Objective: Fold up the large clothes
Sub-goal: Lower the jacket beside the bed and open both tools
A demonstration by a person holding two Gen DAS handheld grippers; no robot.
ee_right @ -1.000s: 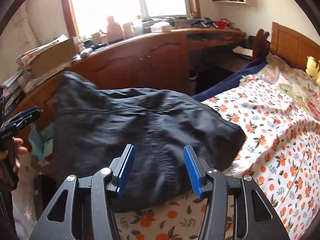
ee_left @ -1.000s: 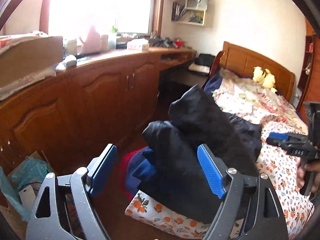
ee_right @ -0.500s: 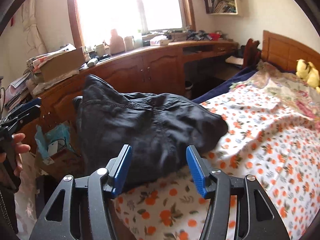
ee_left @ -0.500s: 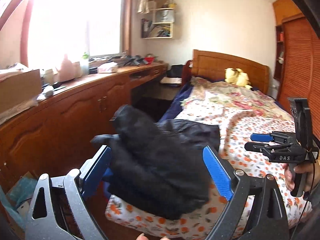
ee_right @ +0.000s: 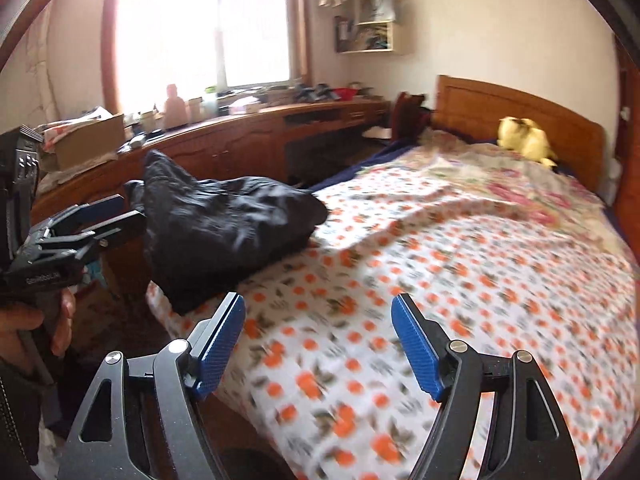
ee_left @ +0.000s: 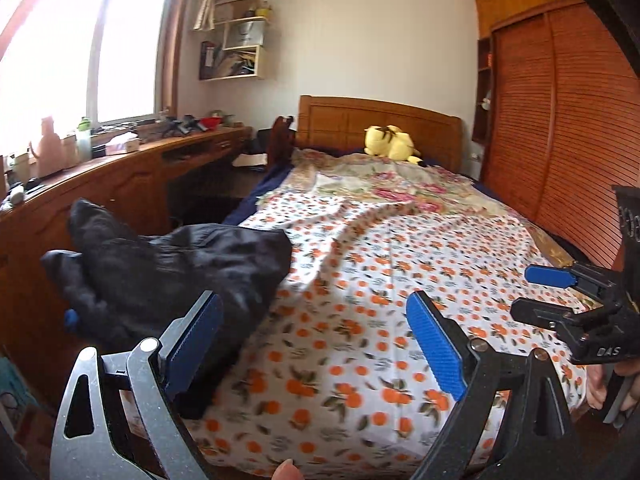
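Observation:
A dark, bundled garment (ee_left: 176,276) lies on the near left corner of the bed, partly hanging over the edge; it also shows in the right wrist view (ee_right: 228,224). My left gripper (ee_left: 314,328) is open and empty, held above the bed's foot, right of the garment. My right gripper (ee_right: 318,328) is open and empty over the orange-print sheet (ee_right: 400,280). Each gripper shows in the other's view: the right one (ee_left: 536,292) at the right edge, the left one (ee_right: 116,210) at the left edge.
The bed has a wooden headboard (ee_left: 380,124) and a yellow plush toy (ee_left: 390,146) by the pillows. A long wooden cabinet and desk (ee_left: 132,184) with clutter runs along the left under the window. A slatted wardrobe (ee_left: 560,140) stands at the right.
Both grippers have drawn back and swung right, away from the garment. The garment, close in front of both before, now lies off to the left on the bed corner.

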